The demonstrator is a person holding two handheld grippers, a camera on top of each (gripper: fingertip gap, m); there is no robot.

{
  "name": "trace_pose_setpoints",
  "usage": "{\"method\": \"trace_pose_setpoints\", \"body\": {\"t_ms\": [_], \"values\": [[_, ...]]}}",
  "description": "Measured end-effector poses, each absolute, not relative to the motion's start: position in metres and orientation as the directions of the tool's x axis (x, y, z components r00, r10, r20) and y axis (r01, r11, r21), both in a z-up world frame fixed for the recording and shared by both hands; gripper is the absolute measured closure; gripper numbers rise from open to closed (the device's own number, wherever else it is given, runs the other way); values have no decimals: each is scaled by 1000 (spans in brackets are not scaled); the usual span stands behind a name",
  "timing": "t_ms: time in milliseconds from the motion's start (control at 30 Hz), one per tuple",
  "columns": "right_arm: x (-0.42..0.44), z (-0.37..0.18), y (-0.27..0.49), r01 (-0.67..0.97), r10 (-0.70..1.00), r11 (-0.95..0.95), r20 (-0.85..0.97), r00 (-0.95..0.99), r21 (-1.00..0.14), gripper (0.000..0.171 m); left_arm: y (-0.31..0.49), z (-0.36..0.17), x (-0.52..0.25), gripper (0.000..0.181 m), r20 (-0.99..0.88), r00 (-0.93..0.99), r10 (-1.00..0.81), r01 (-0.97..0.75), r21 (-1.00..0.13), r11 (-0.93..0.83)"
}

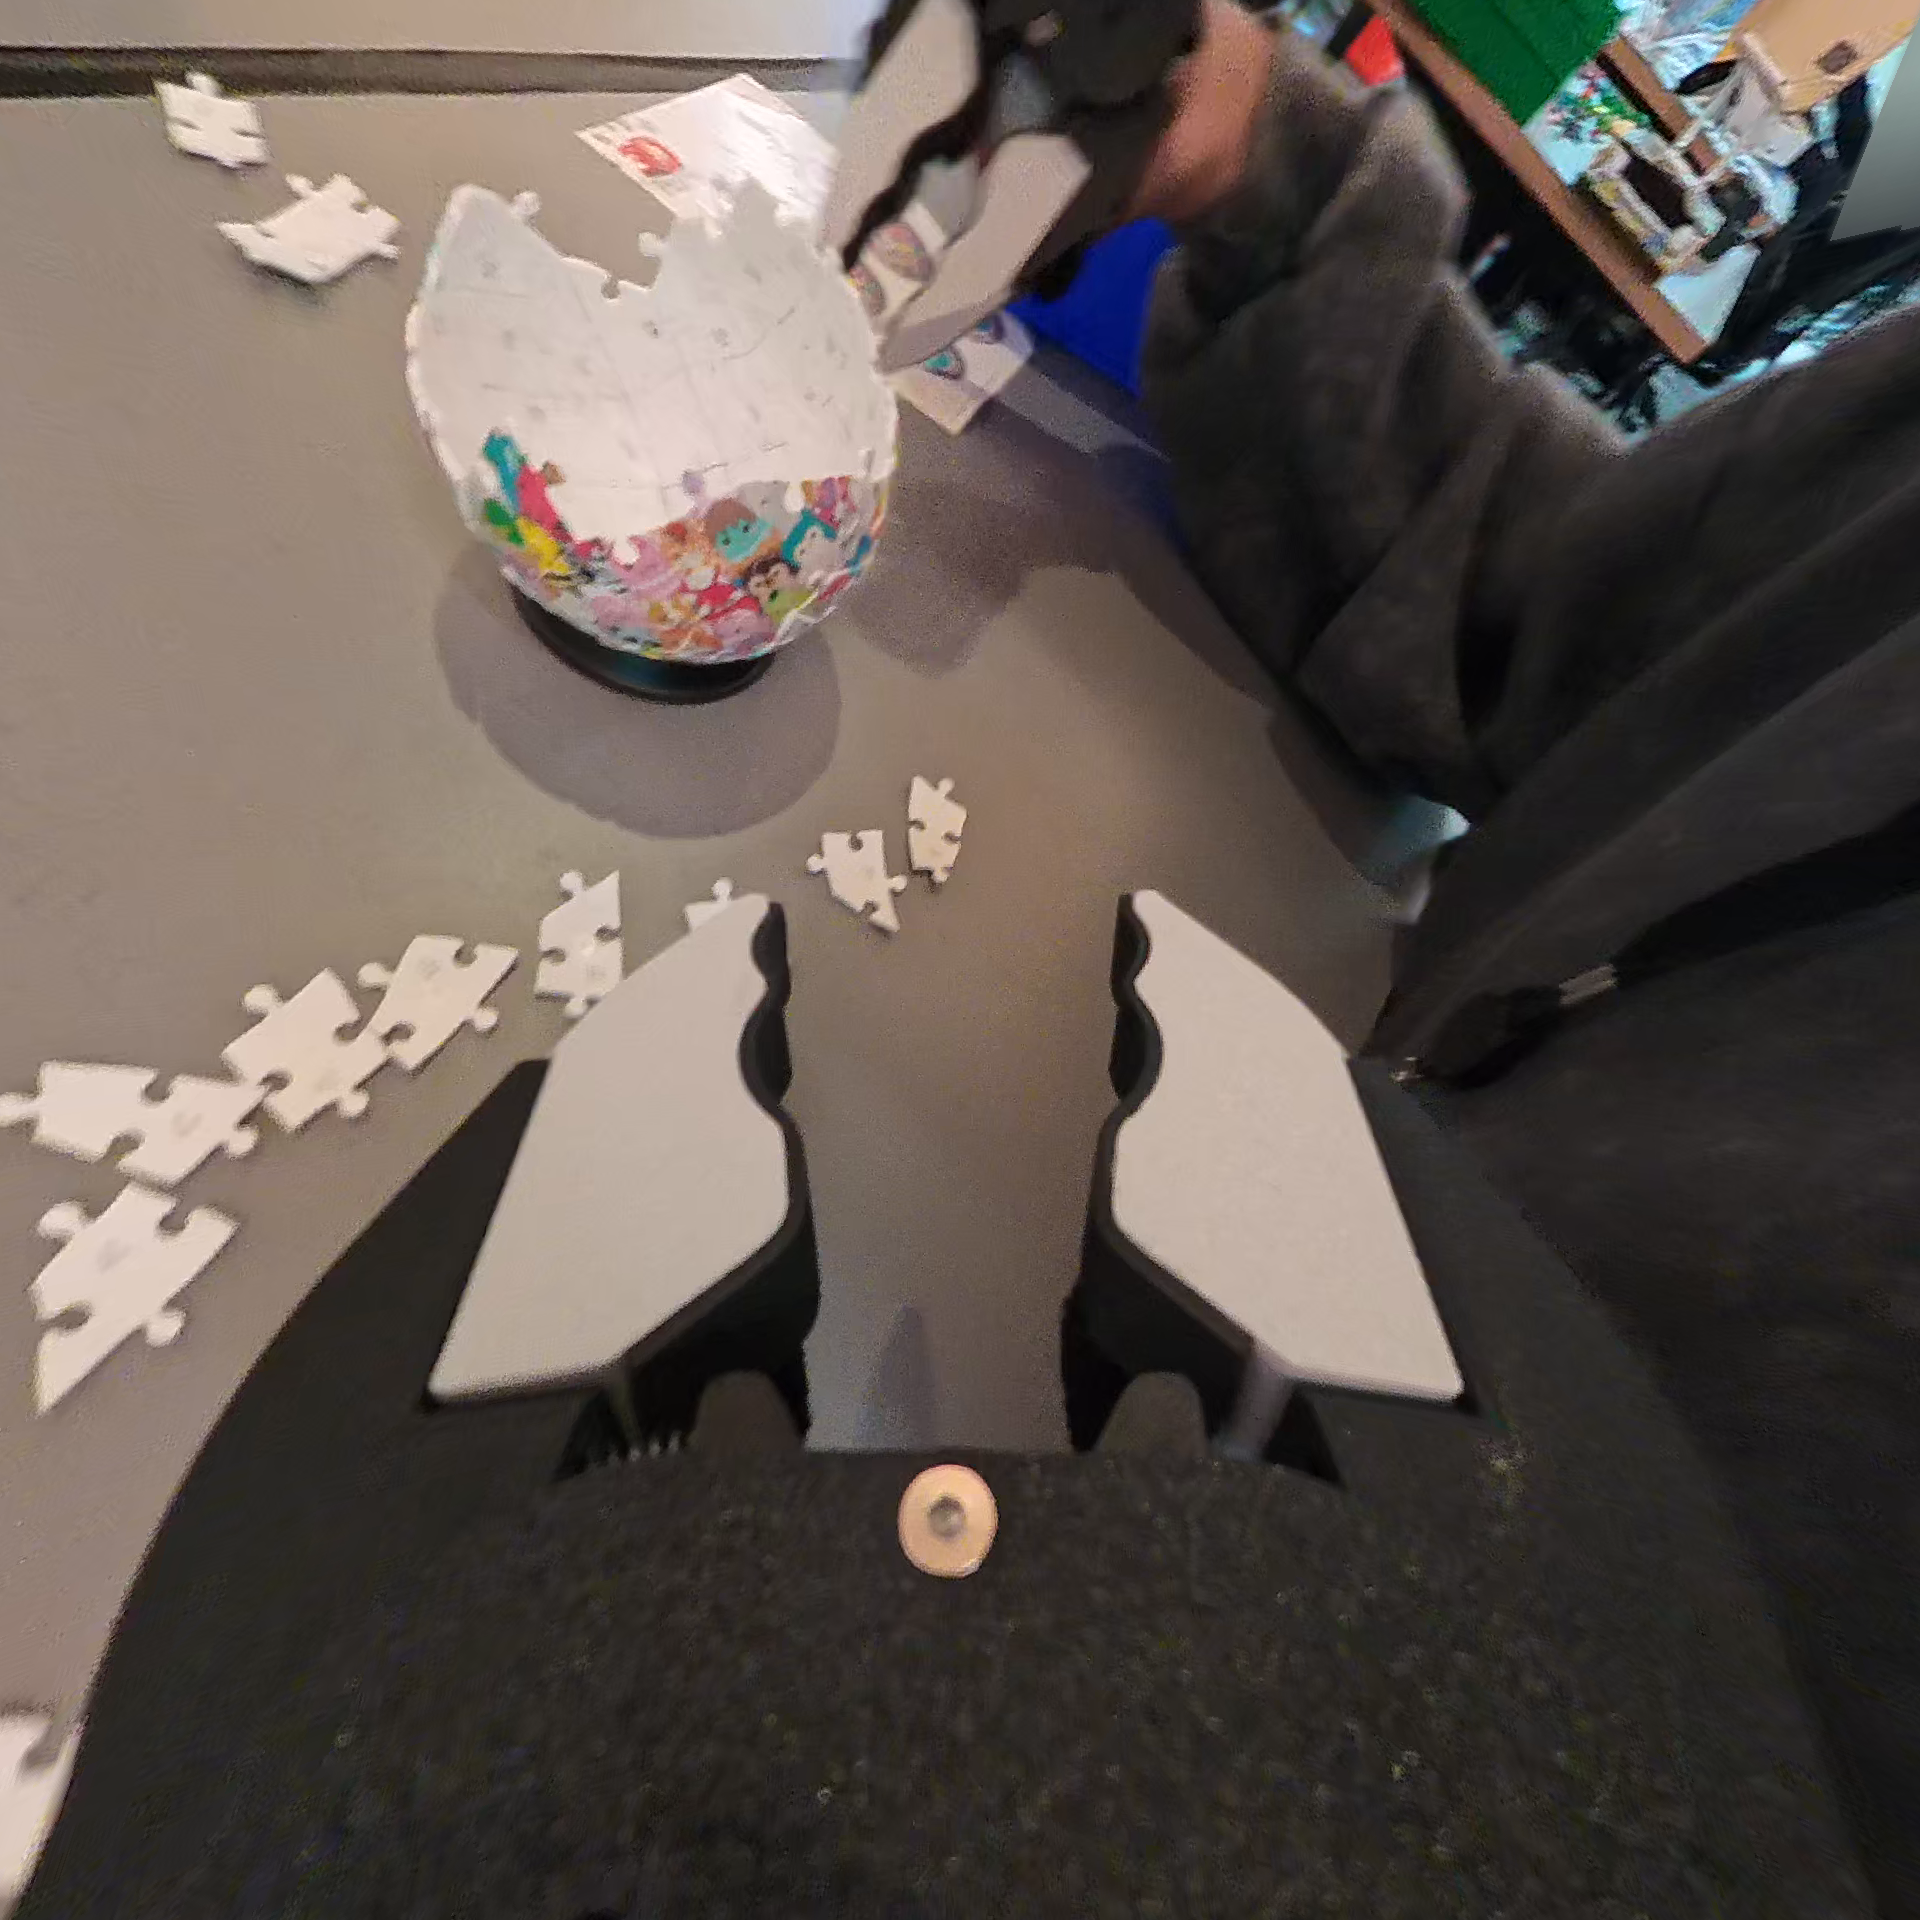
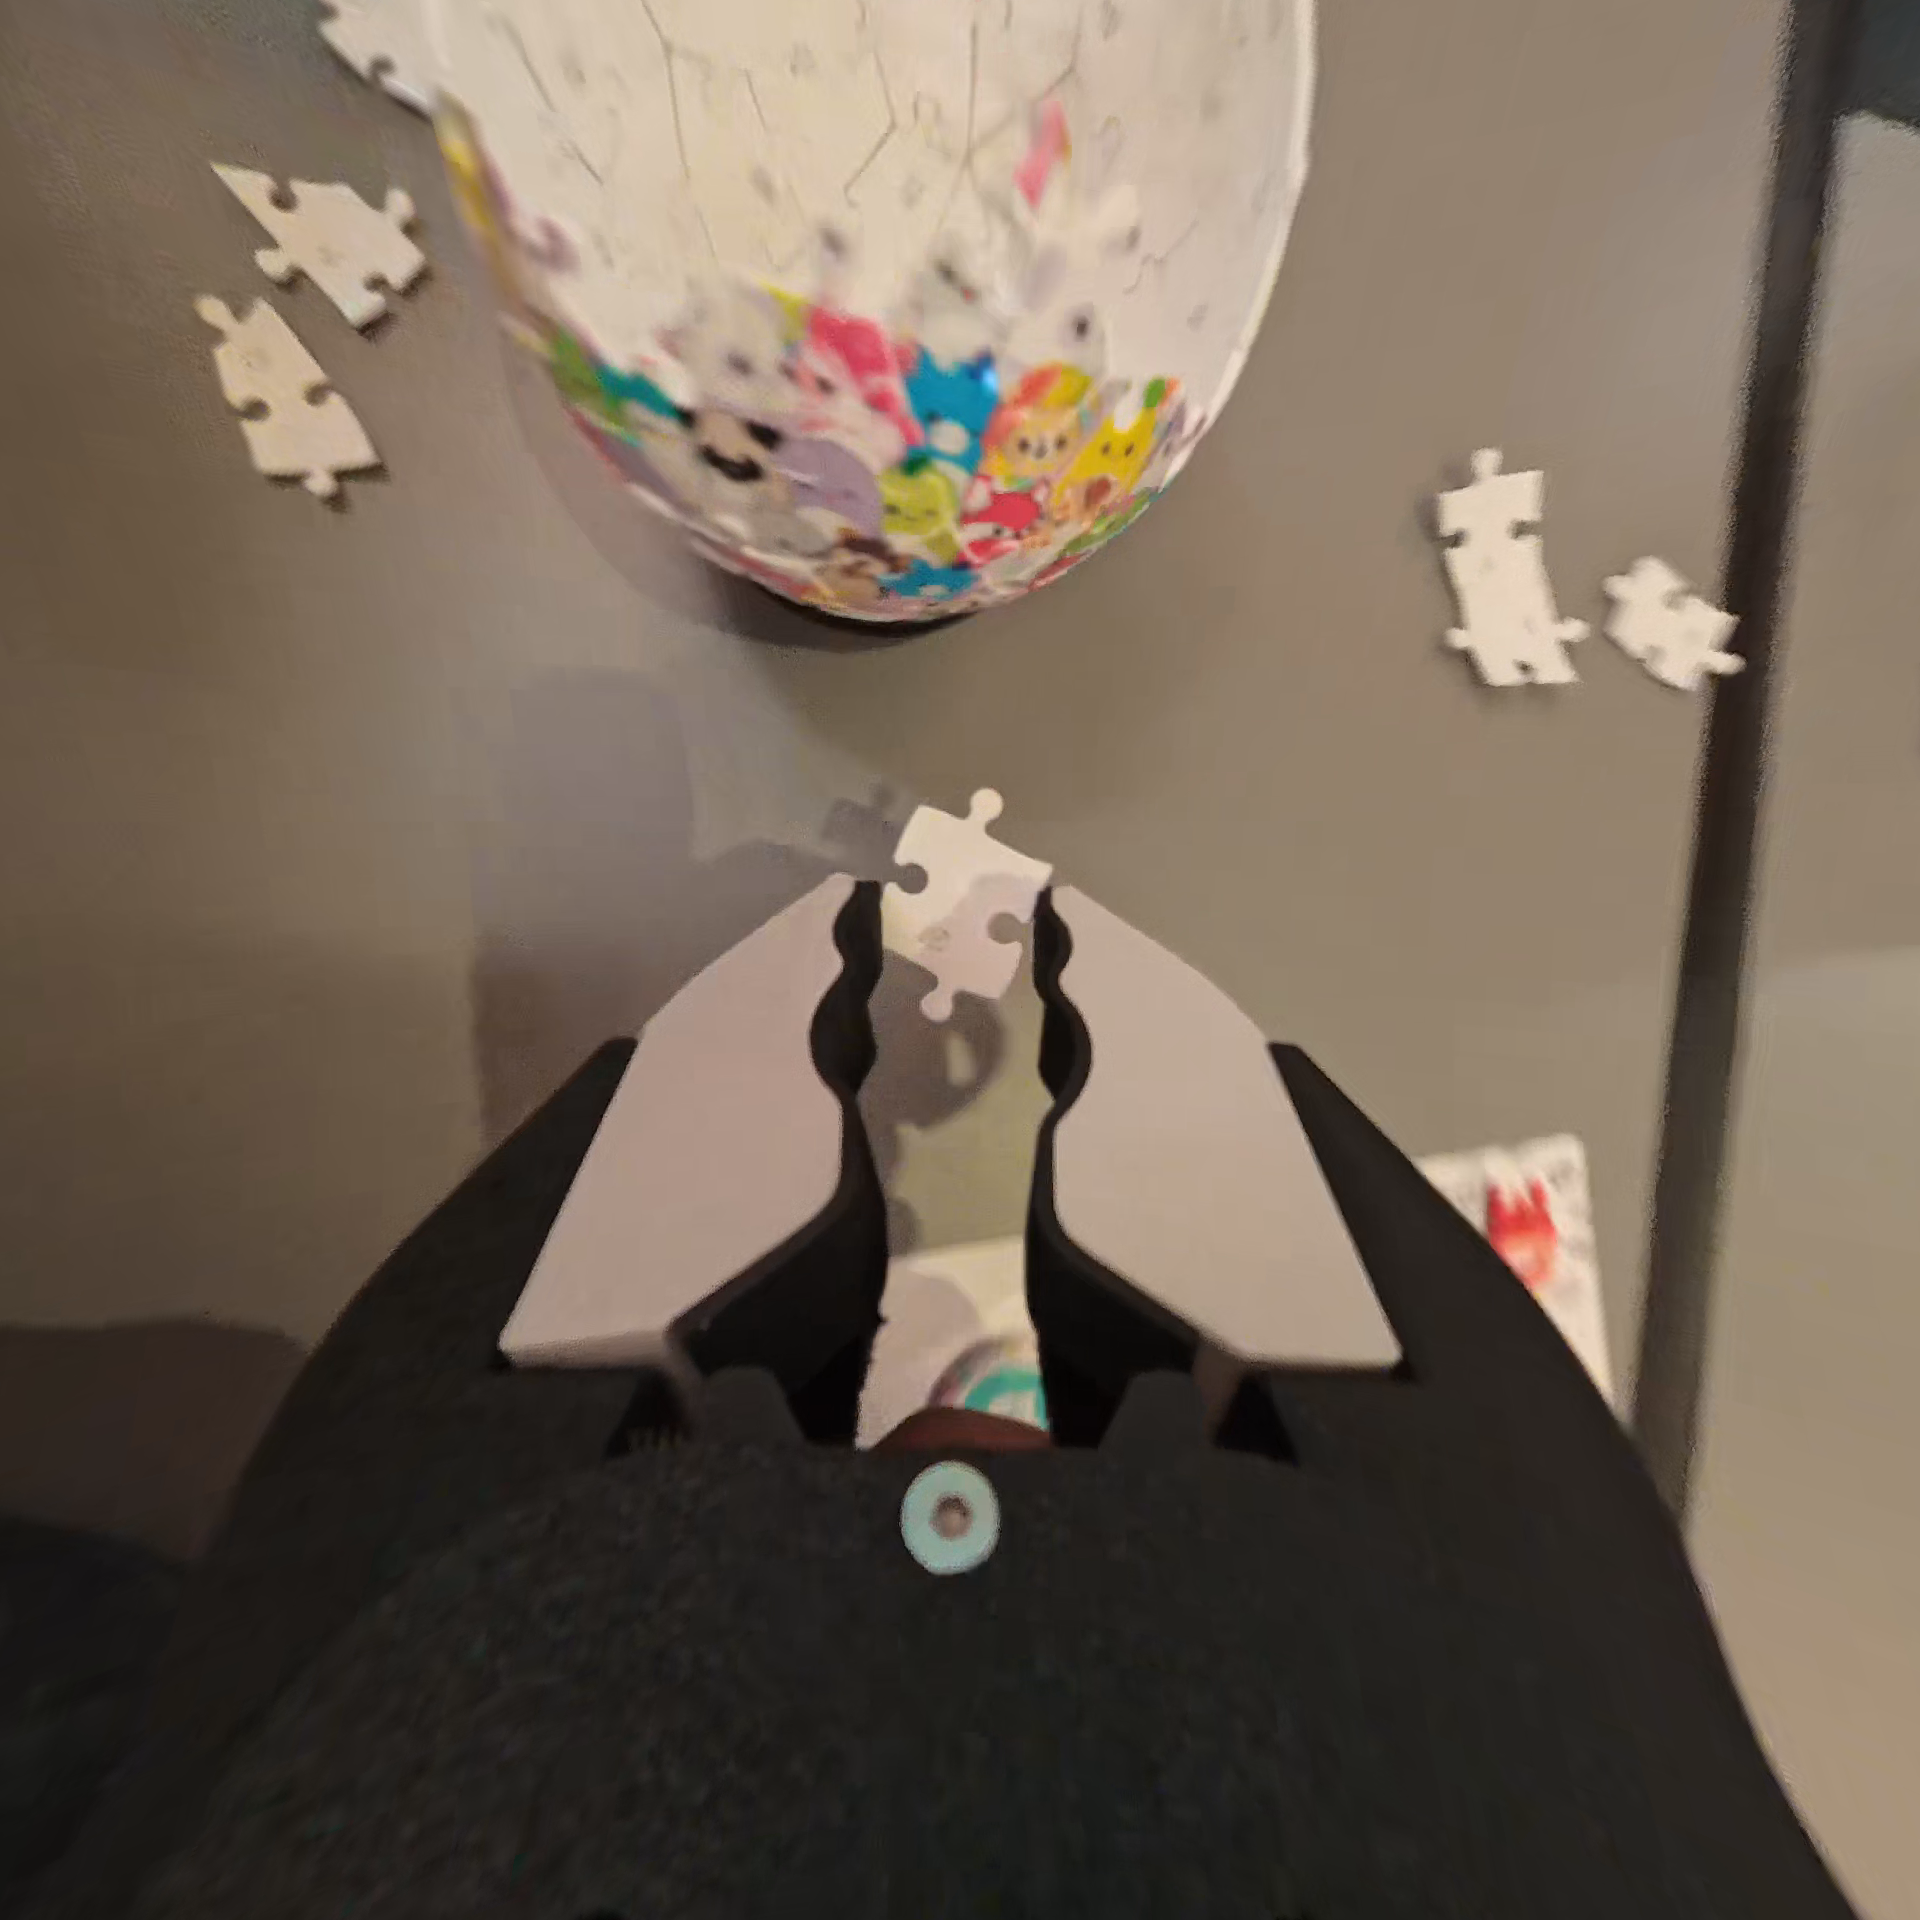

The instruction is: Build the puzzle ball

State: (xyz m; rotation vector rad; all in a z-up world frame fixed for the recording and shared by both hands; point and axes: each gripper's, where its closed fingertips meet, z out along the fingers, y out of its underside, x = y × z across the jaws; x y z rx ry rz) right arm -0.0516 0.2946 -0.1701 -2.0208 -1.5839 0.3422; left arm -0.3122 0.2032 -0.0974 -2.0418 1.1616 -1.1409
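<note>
The half-built puzzle ball [image 1: 655, 416] stands on a black ring stand [image 1: 665, 675] on the grey table; its lower part is colourful and its open shell shows white inside. It fills the top of the right wrist view [image 2: 883, 312]. My left gripper [image 1: 951, 909] is open and empty, low over the table in front of the ball, next to two loose white pieces [image 1: 883, 862]. My right gripper [image 2: 951, 896] is shut on a white puzzle piece [image 2: 971, 904] held above the table just short of the ball. The right gripper also shows in the left wrist view [image 1: 966, 260], beside the ball's far right side.
Several loose white pieces lie in a row at the left [image 1: 312, 1049], behind the ball [image 1: 312, 223], and on both sides of it [image 2: 301, 343] [image 2: 1507, 582]. Printed sheets [image 1: 727, 135] [image 2: 1527, 1226] lie nearby. A person's dark clothing [image 1: 1558, 623] fills the right. A dark strip [image 2: 1756, 520] marks the table's edge. Spacing between my two grippers at the tips: around 30 cm.
</note>
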Motion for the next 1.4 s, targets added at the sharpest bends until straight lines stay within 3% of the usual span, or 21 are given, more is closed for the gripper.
{"method": "trace_pose_setpoints", "body": {"t_ms": [167, 267, 433, 633, 867, 1000, 1100, 1167, 1400], "values": [[-68, -89, 231, 785, 889, -121, 285, 358, -607, 144, 213, -108, -385, 121, 219, 485, -846, -453, -765, -458], [-144, -75, 193, 759, 925, 3, 289, 245, -651, 144, 215, -126, -448, 121, 103, 634, -767, -496, -706, -505], [-308, -125, 176, 708, 984, 152, 173, -43, -690, 144, 215, -161, -511, 119, 11, 720, -694, -509, -672, -539], [-415, -196, 250, 789, 988, 150, 105, -109, -595, 144, 247, -193, -502, 112, 2, 598, -802, -595, -669, -446], [-448, -217, 286, 825, 985, 160, 34, -169, -542, 143, 274, -221, -491, 104, 17, 464, -886, -678, -637, -367], [-449, -223, 291, 841, 986, 164, 61, -155, -516, 141, 277, -228, -487, 114, -4, 435, -900, -703, -627, -337], [-443, -206, 289, 818, 992, 124, 96, -85, -562, 135, 277, -227, -481, 128, -7, 435, -900, -693, -641, -330], [-434, -193, 283, 801, 993, 80, 117, -13, -593, 132, 275, -226, -479, 148, -19, 436, -900, -694, -644, -322], [-420, -171, 240, 655, 971, -160, -1, 237, -739, 133, 271, -219, -478, 148, -113, 493, -863, -683, -665, -303]]}}
